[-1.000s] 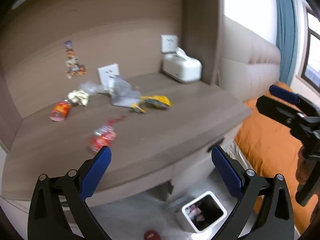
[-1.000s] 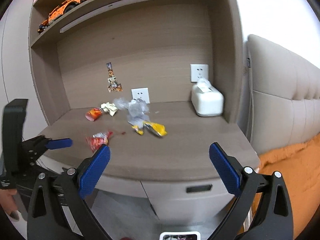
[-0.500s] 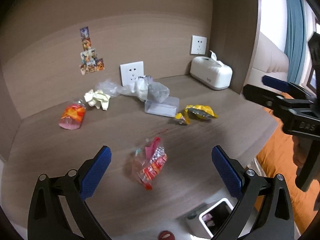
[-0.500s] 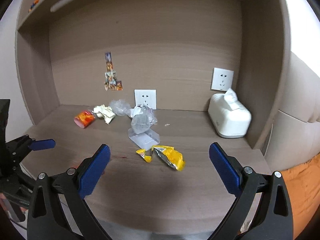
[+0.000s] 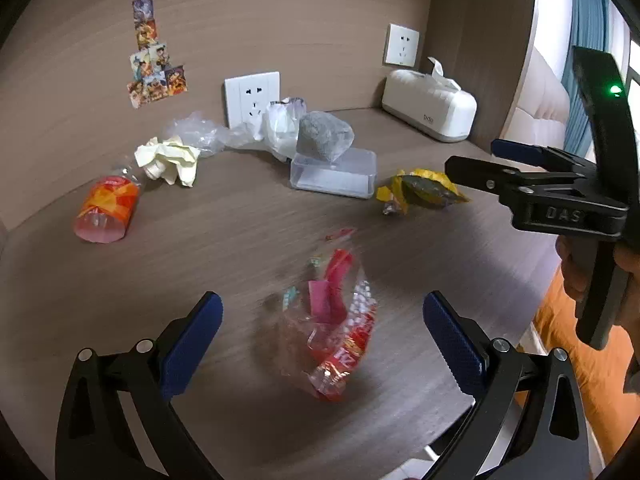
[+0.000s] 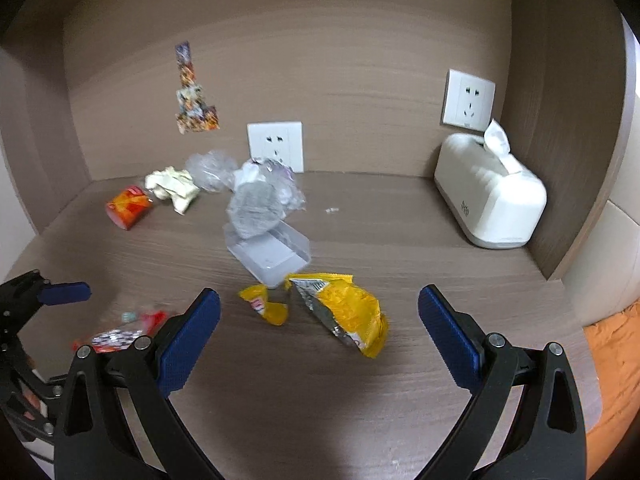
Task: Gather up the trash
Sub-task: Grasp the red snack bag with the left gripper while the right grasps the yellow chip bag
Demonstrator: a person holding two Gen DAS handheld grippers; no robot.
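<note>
The wooden worktop fills both views, set in an alcove with two wall sockets and a strip of stickers on the back panel. A white tissue box stands at its right rear corner. The left gripper hovers low over the front of the worktop with its jaws spread wide, holding nothing; a red-and-clear wrapper lies on the wood directly between its blue pads. The right gripper is held level just to the right, gripped by a hand, jaws likewise wide and empty, with a torn yellow snack bag lying between the pads. Behind the bag sits a clear plastic box with a grey bundle in film leaning on it. Further back left are crumpled clear plastic, a wad of pale yellow paper and an orange cup on its side.
</note>
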